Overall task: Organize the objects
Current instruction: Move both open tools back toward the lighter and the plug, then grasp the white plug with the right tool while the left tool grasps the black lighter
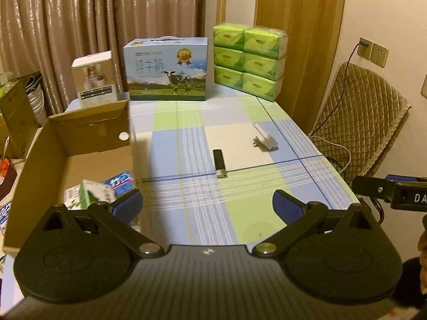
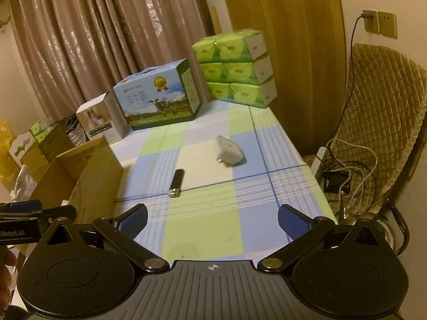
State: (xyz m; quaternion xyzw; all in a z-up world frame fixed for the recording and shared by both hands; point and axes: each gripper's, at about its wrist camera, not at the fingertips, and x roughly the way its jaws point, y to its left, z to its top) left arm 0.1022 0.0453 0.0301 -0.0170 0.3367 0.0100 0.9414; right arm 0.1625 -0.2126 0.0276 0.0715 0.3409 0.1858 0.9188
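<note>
Left wrist: claw (image 1: 207, 202) wide apart, lighter (image 1: 220, 163) beside cardboard box (image 1: 34, 160).

**Two wrist views over one table**

My left camera looks forward along my left gripper (image 1: 207, 205), low over the checked tablecloth (image 1: 186, 144), with the cardboard box (image 1: 80, 138) close at frame left. My right camera looks from my right gripper (image 2: 212, 220), angled leftward. Both share the lighter (image 1: 220, 163) (image 2: 176, 183), the white plug (image 1: 264, 138) (image 2: 230, 150) and the far packages.
</note>
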